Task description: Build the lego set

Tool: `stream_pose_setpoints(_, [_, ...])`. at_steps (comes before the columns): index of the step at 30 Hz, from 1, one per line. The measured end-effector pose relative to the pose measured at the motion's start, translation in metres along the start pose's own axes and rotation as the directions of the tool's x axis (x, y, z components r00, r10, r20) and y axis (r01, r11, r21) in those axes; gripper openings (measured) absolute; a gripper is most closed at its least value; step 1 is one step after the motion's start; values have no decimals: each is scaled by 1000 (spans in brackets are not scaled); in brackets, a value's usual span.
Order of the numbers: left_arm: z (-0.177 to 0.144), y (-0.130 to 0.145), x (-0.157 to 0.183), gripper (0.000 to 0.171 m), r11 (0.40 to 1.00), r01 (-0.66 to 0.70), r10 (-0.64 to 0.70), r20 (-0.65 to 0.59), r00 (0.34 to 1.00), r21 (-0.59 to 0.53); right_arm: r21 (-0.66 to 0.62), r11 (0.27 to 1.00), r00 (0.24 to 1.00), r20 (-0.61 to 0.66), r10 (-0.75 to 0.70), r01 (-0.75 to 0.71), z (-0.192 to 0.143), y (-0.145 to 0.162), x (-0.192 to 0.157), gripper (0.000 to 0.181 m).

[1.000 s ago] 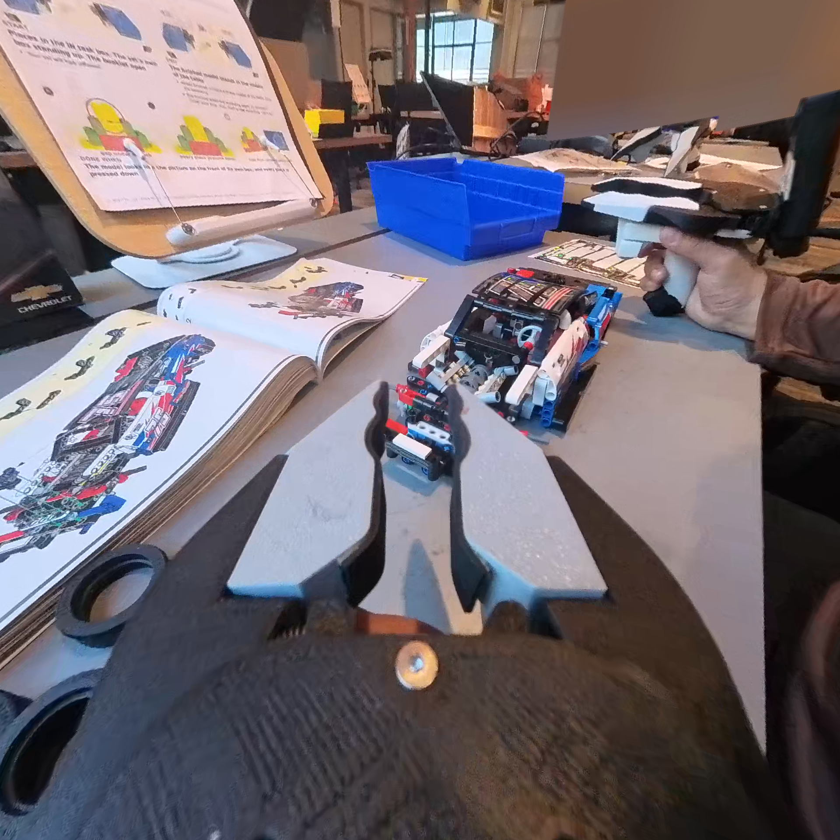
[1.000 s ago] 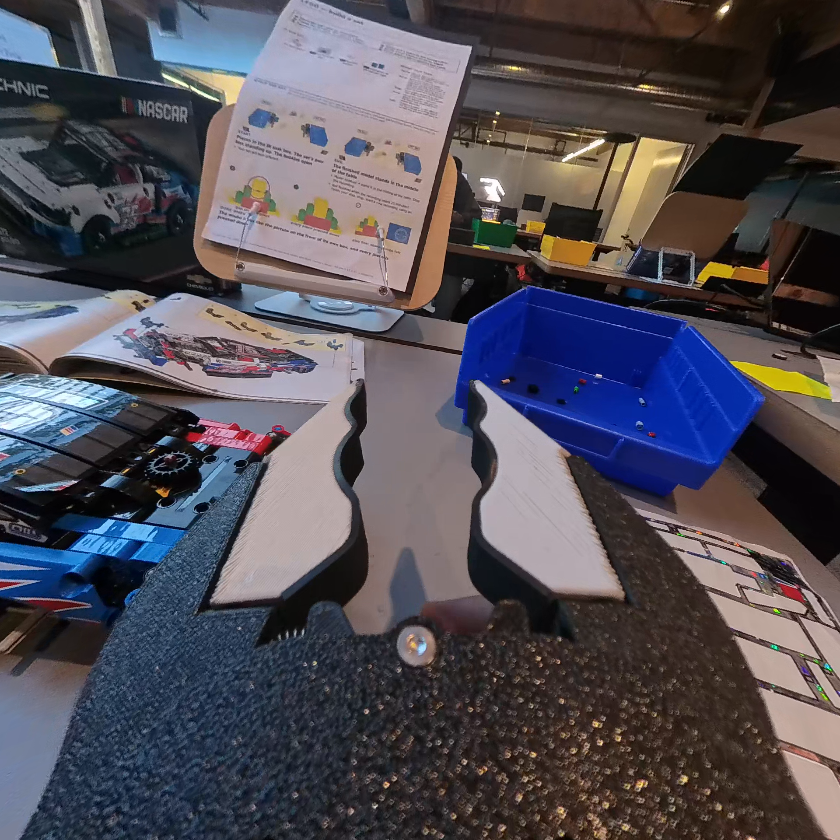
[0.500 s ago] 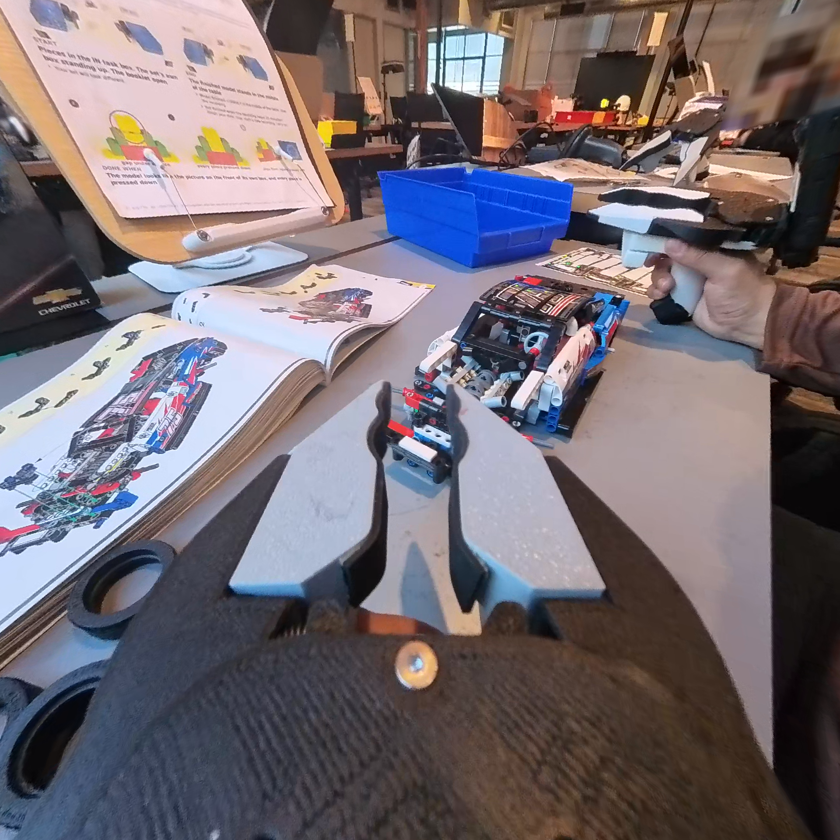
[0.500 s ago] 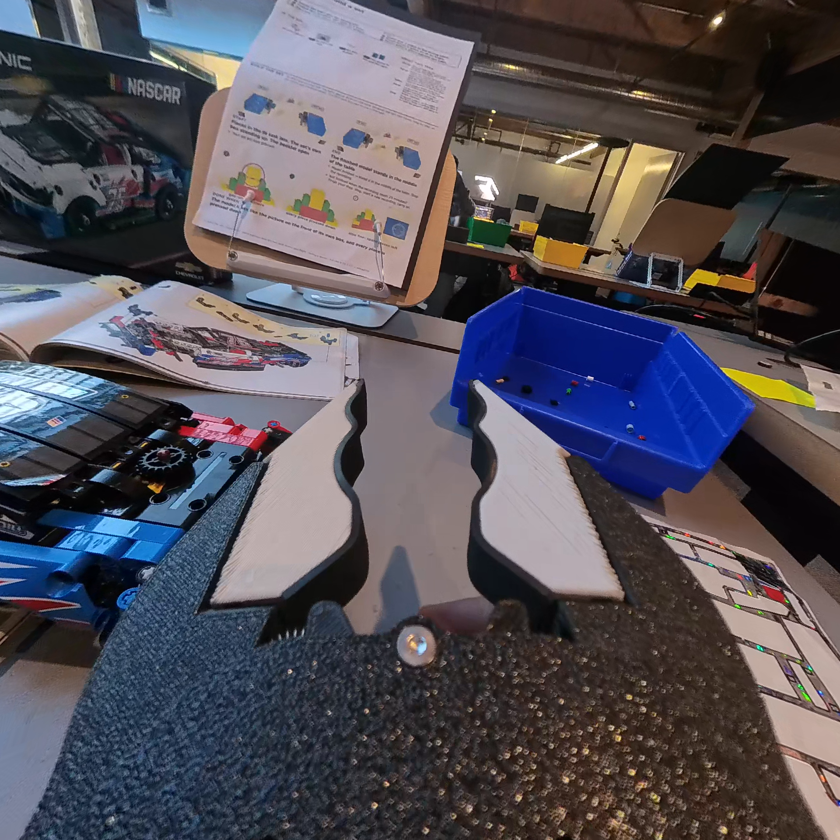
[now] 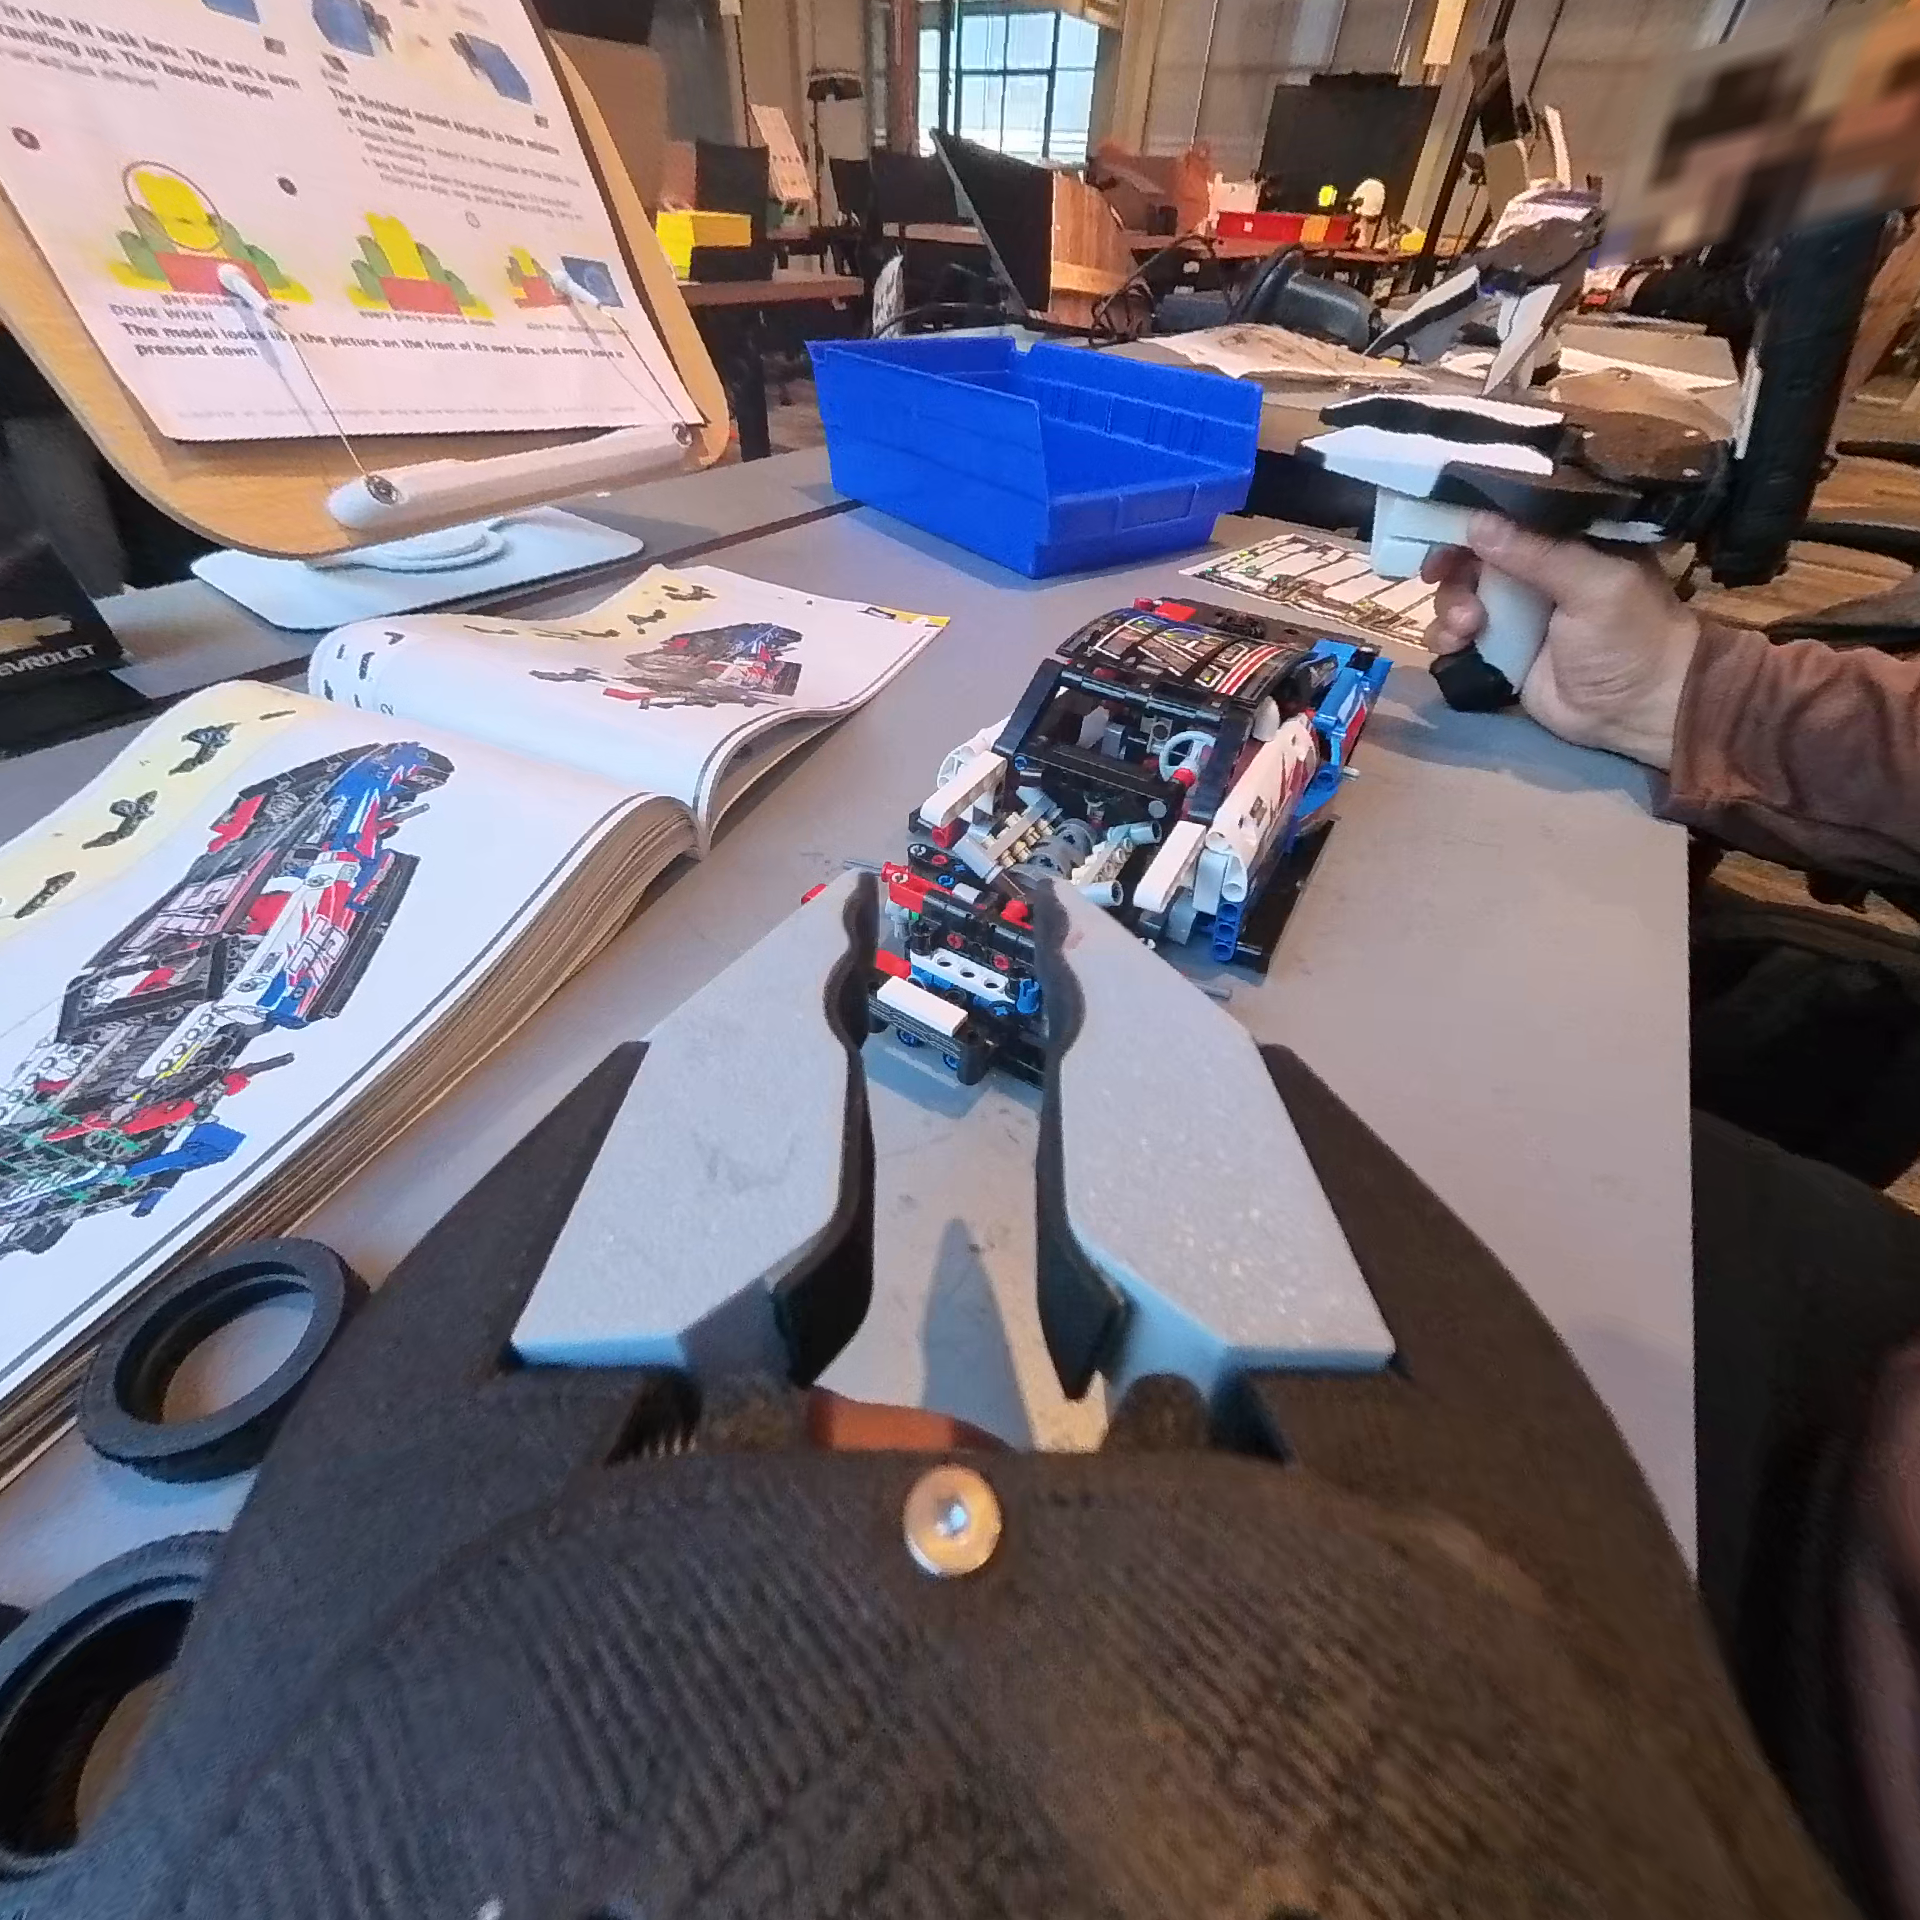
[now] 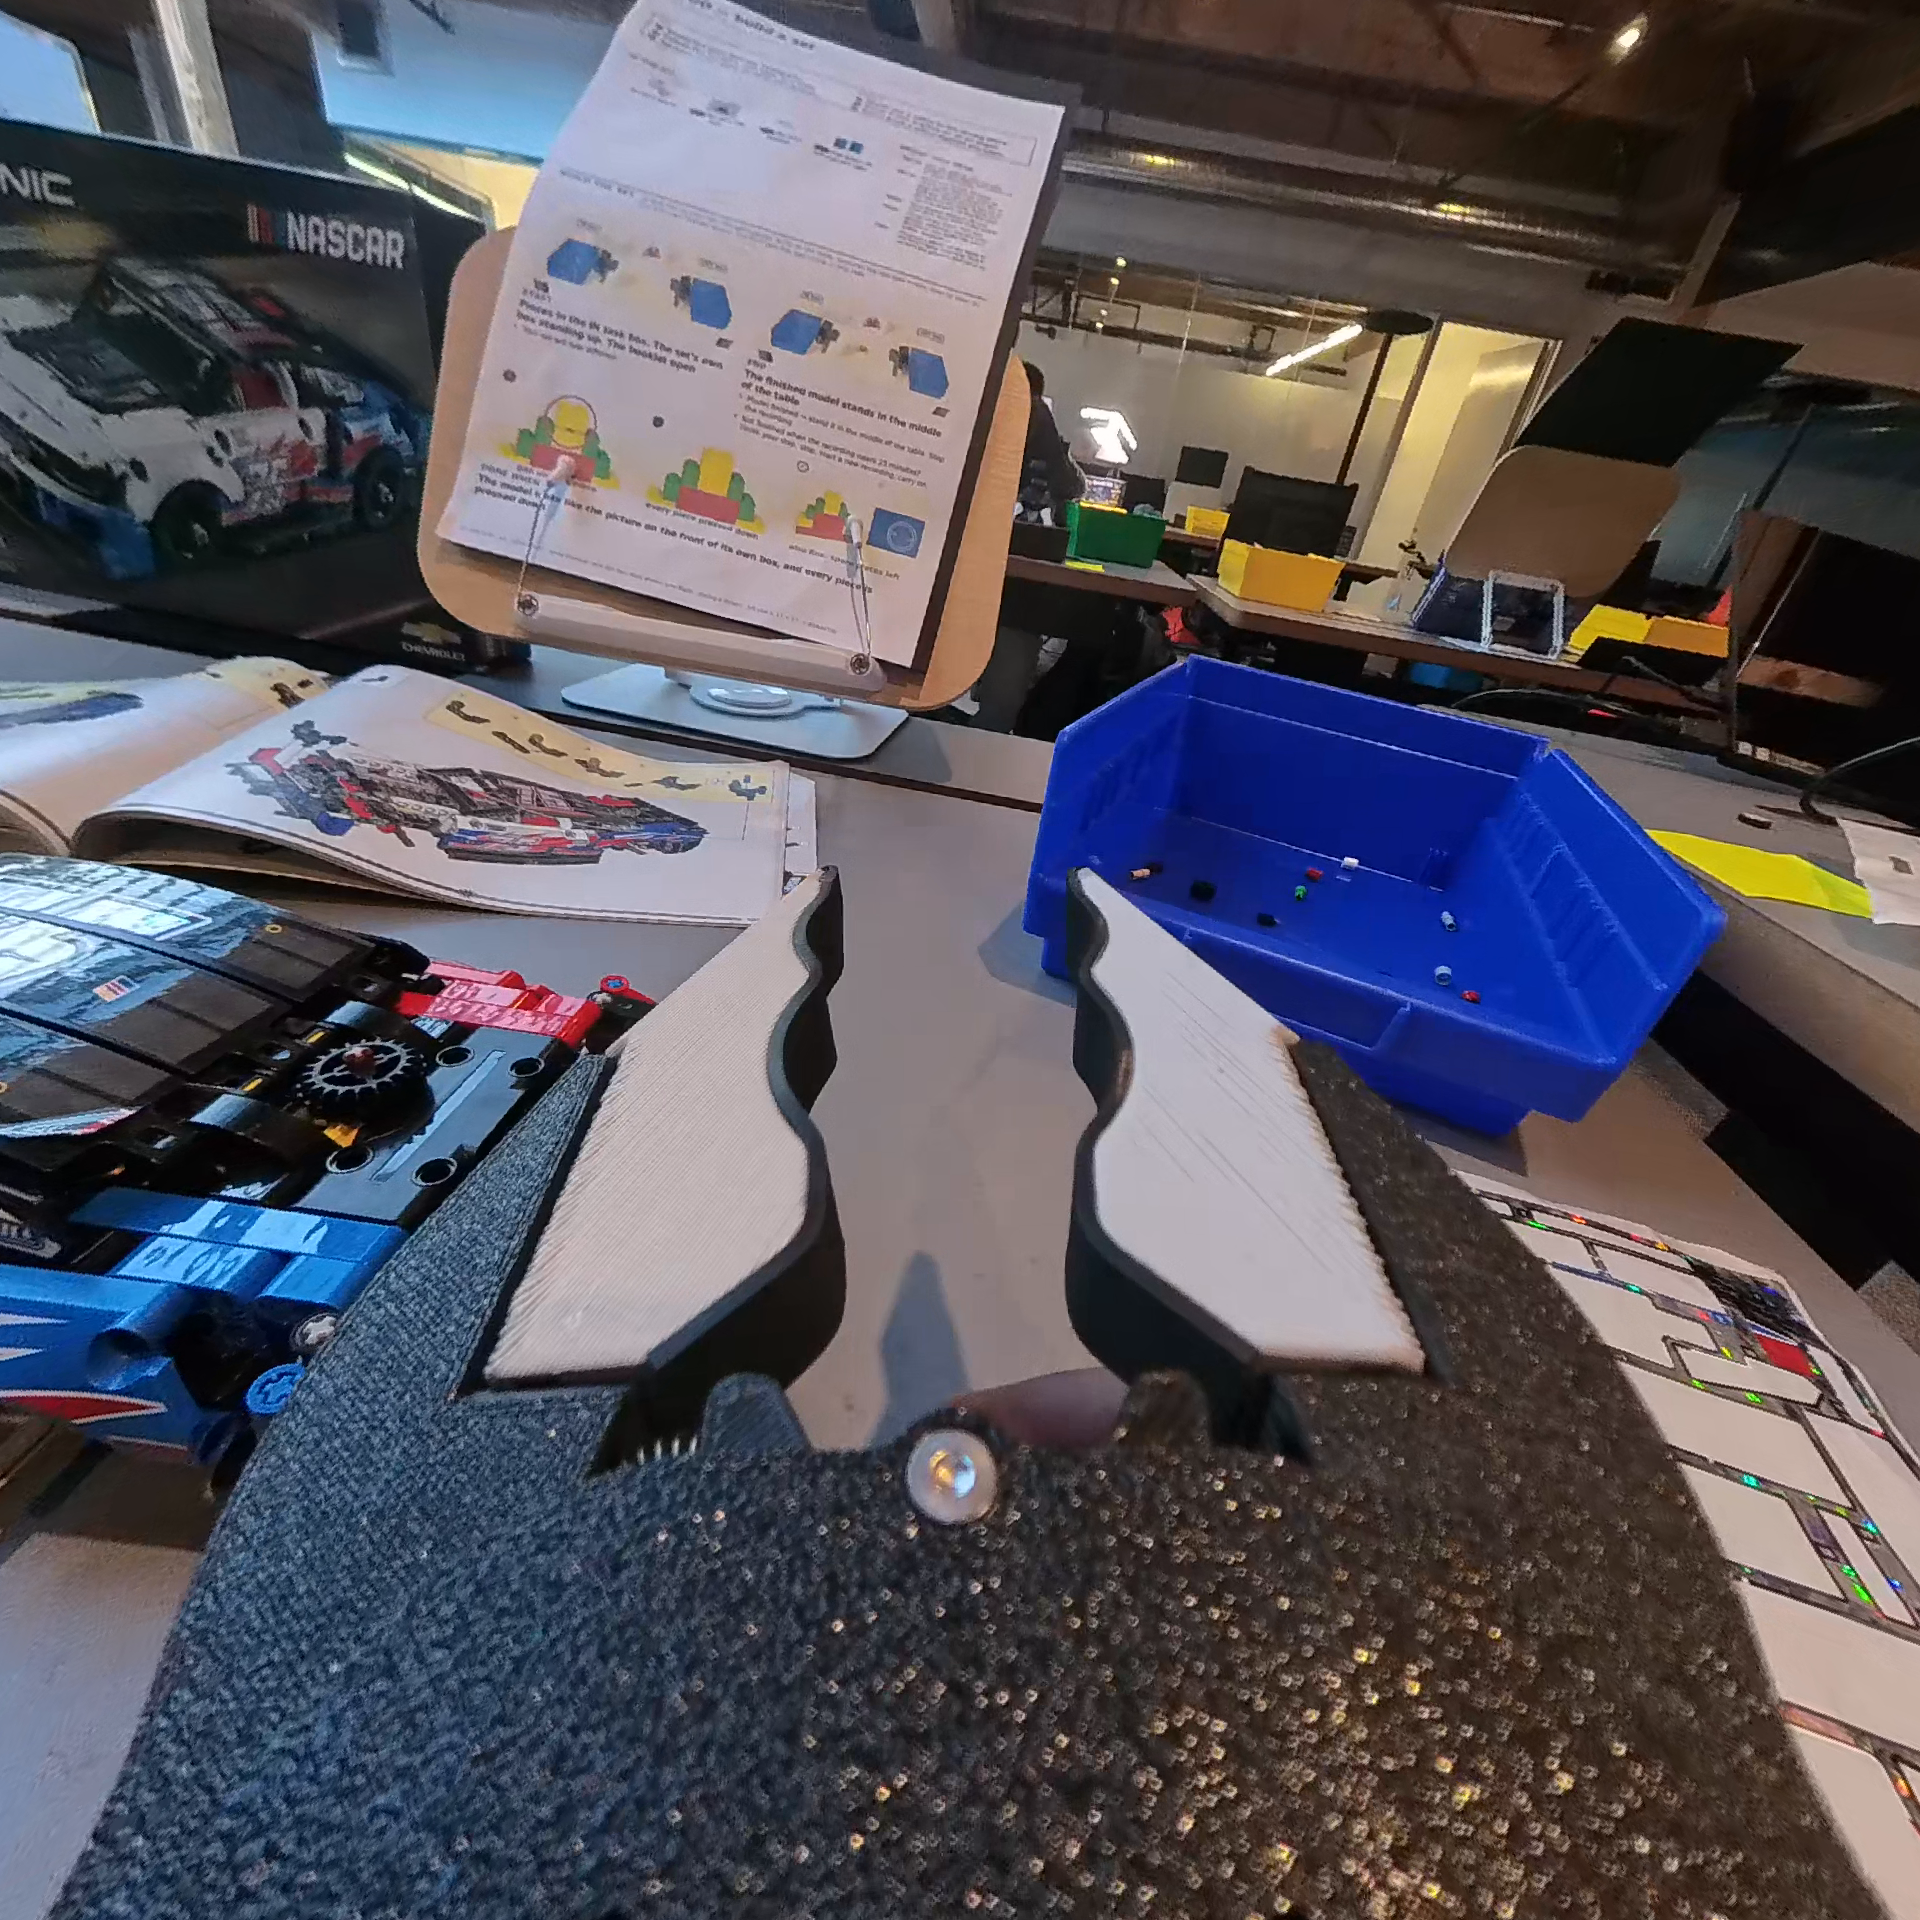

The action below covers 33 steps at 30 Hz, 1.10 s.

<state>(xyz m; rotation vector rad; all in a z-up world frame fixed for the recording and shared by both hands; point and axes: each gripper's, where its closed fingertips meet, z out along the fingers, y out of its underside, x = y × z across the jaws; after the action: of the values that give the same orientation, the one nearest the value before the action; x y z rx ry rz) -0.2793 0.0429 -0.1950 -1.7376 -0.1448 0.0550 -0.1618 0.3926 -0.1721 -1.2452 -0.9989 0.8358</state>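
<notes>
A partly built lego race car [image 5: 1143,769], black, white, blue and red, sits on the grey table [image 5: 1455,1039]. My left gripper [image 5: 951,904] is low over the table with its jaws partly apart, astride the car's front end [image 5: 956,977]. I cannot tell whether the fingers touch it. My right gripper [image 6: 951,894] is open and empty above the table. The car's rear [image 6: 208,1091] is to its left and a blue bin [image 6: 1351,1049] to its right. The right gripper also shows in the left wrist view [image 5: 1434,436], held by a hand [image 5: 1558,665] beyond the car.
The blue bin [image 5: 1039,488] holds several tiny loose pieces [image 6: 1299,894]. An open instruction booklet [image 5: 312,883] lies left of the car. A sheet on a wooden stand [image 6: 748,343] and the set's box [image 6: 197,395] stand behind. Black tyres [image 5: 213,1351] lie near left. A sticker sheet [image 6: 1714,1455] lies right. The tips of one gripper are about 35 centimeters away from the tips of the other.
The left jaws look slightly wider apart than a second ago. Both views have shifted a little. The car and the bin have not moved.
</notes>
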Motion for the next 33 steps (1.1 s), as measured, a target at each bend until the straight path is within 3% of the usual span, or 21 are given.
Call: stream_pose_setpoints(33, [-3, -3, 1, 24, 1000, 8, -8, -11, 1000, 26, -16, 998, 997, -41, -58, 57, 14, 3, 1, 37])
